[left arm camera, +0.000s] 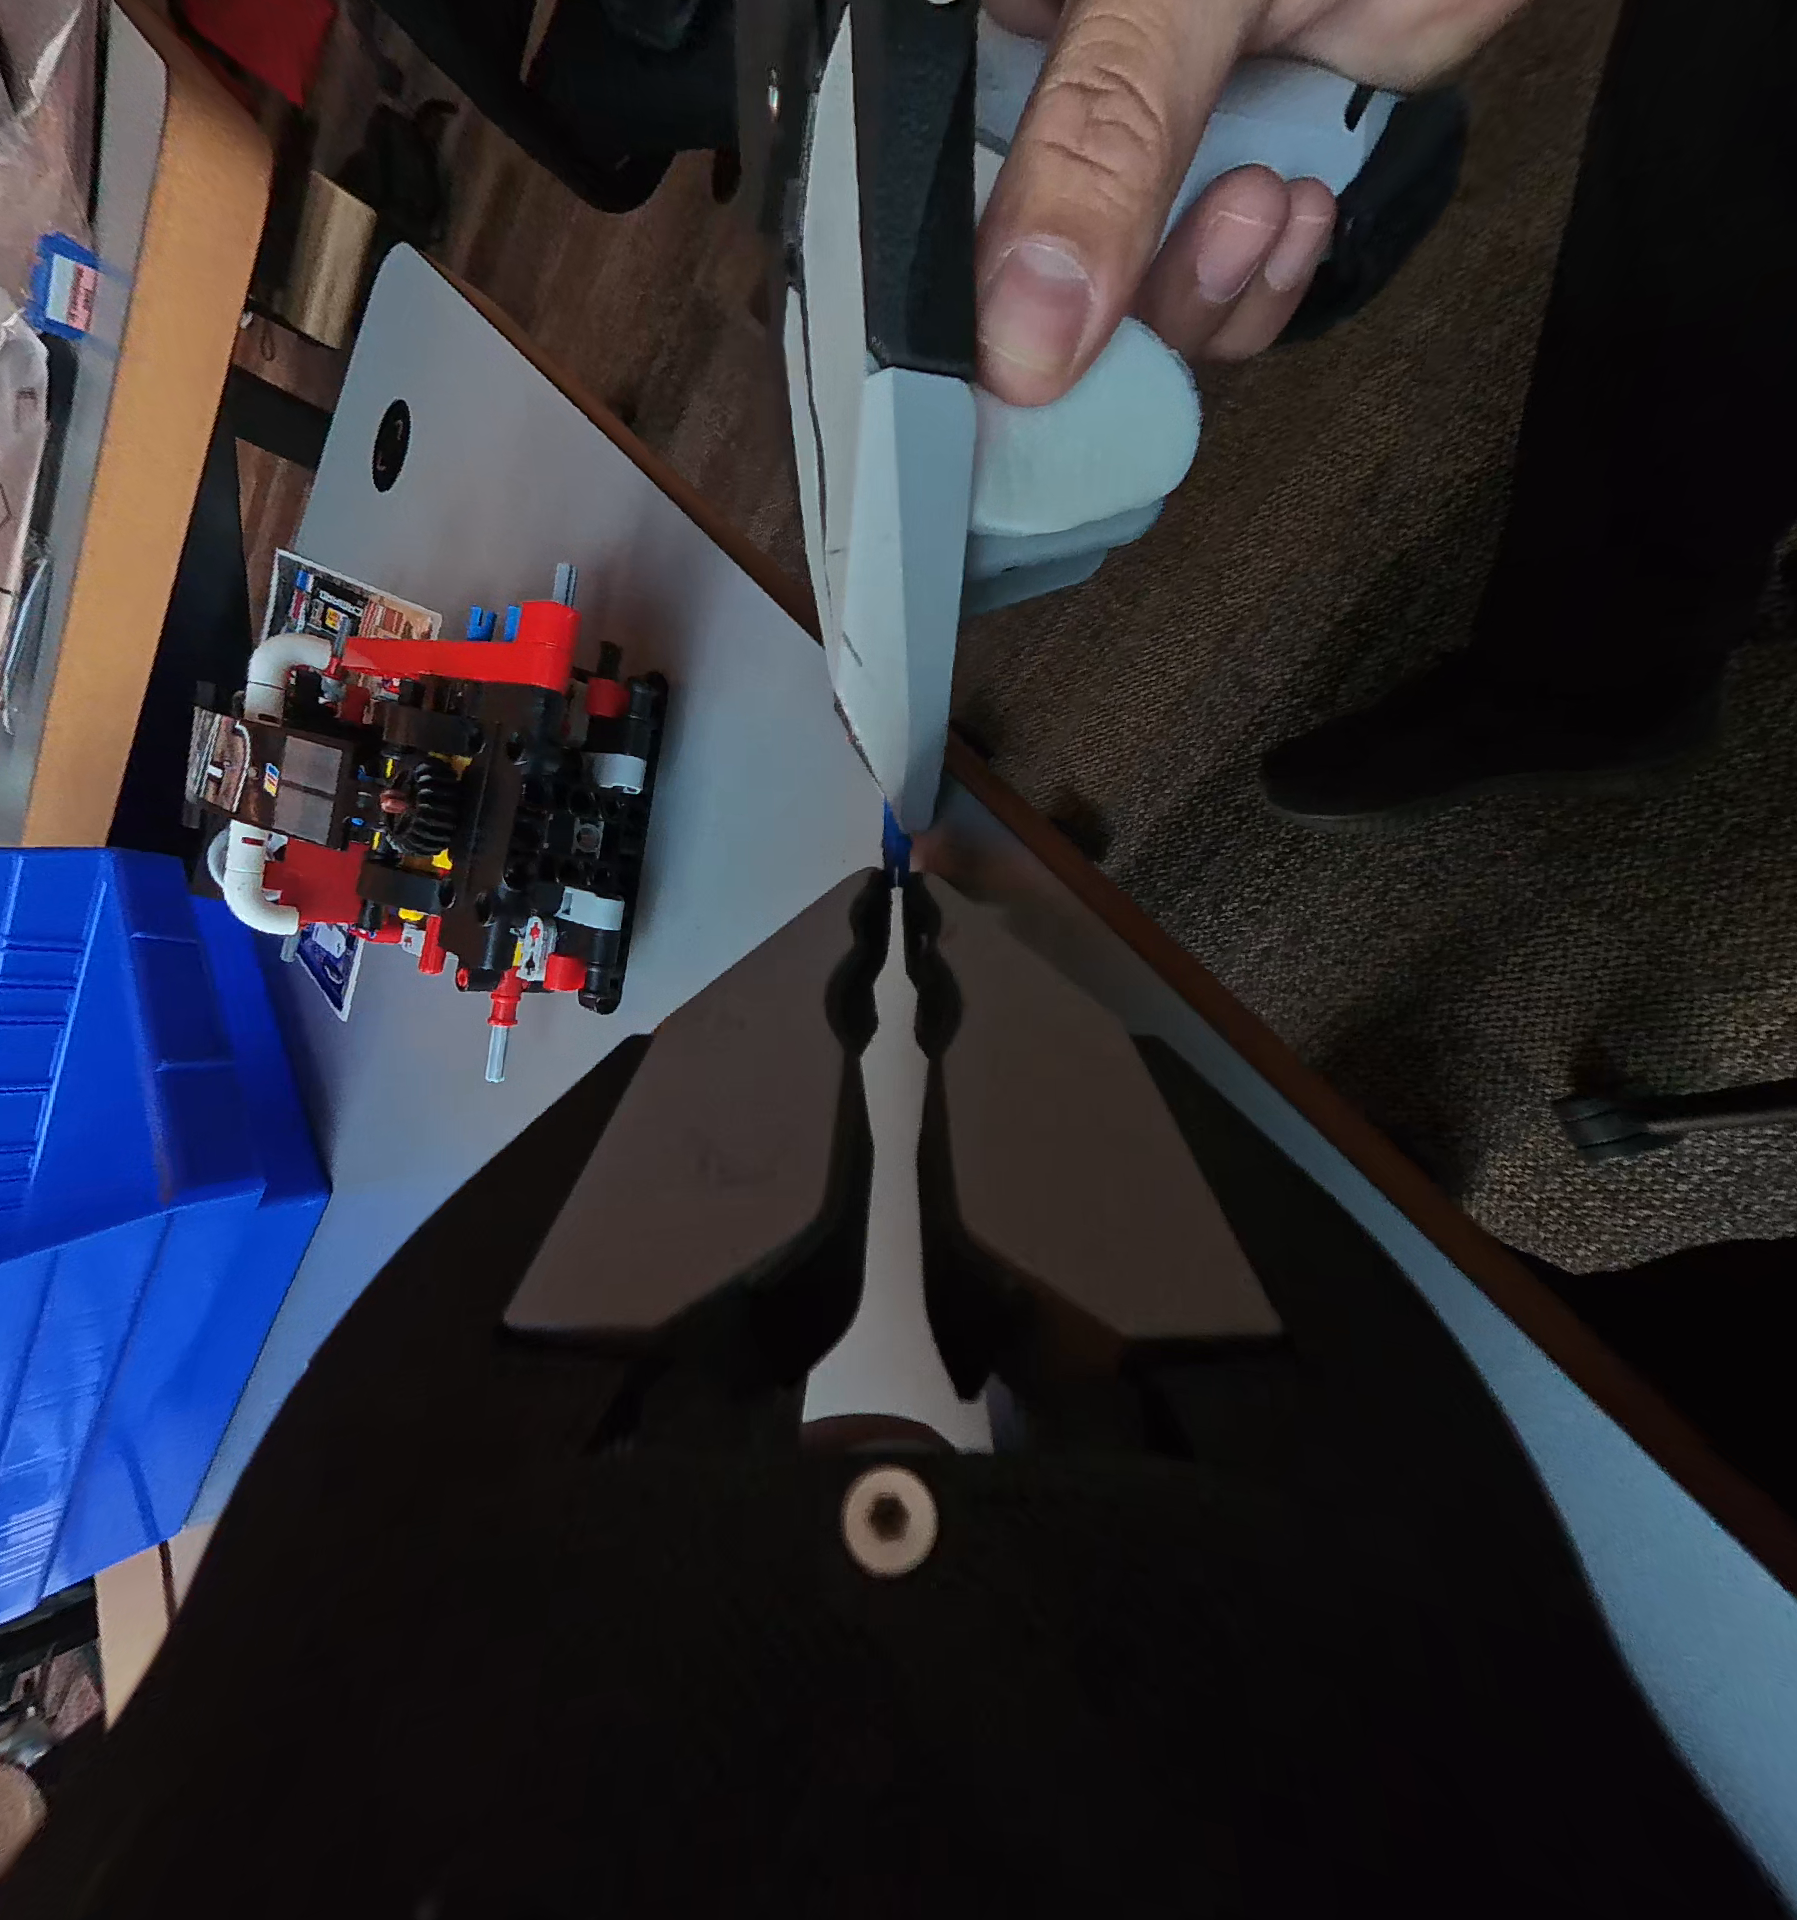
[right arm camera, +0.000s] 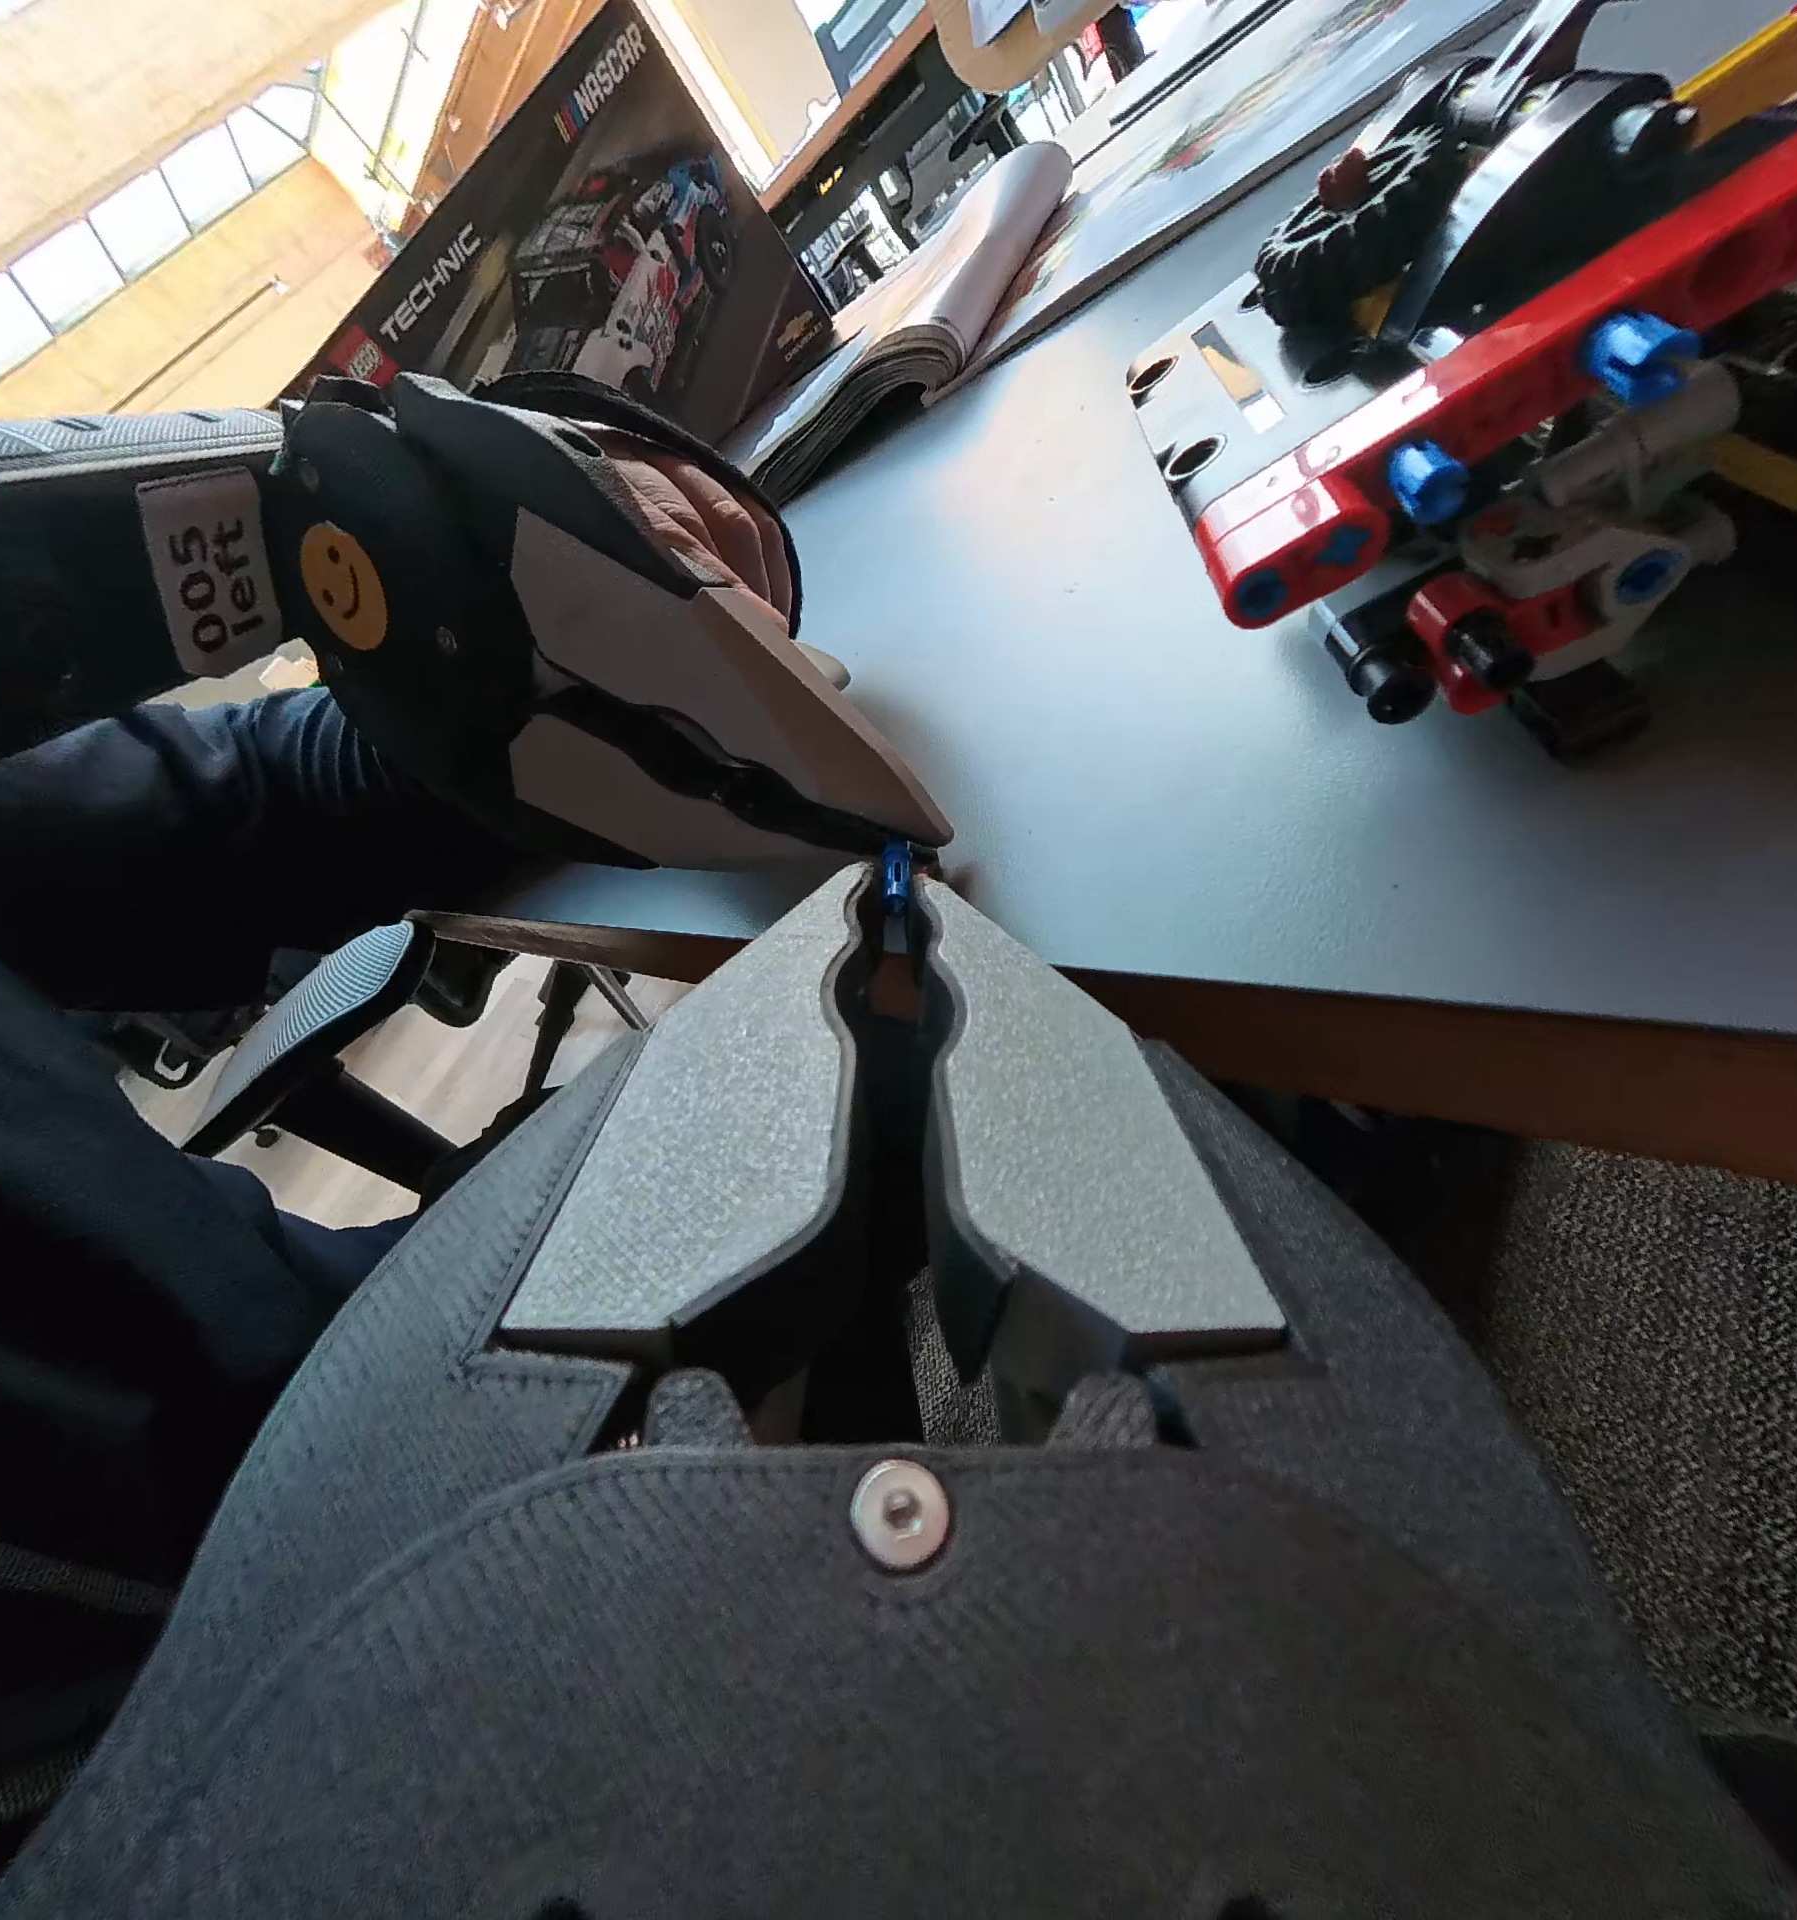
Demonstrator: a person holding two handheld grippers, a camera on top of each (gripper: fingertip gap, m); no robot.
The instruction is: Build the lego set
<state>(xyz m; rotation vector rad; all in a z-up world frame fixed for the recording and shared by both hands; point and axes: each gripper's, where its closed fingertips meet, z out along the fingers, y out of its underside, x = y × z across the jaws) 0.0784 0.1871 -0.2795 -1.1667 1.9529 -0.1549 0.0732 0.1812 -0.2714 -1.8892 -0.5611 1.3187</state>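
Now both hand-held gripper tips (right arm camera: pixel 896 902) pinch 1 blue pin (right arm camera: pixel 894 875).

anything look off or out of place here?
Nothing damaged or spilled. One oddity: both grippers pinch the same small blue pin tip to tip at the table edge.

The small blue pin (right arm camera: pixel 895 878) is mostly hidden between the two tools' fingertips, the blue bin (left arm camera: pixel 94 1195) is cut off by the left edge, and the brick model (right arm camera: pixel 1559 416) runs past the right edge.
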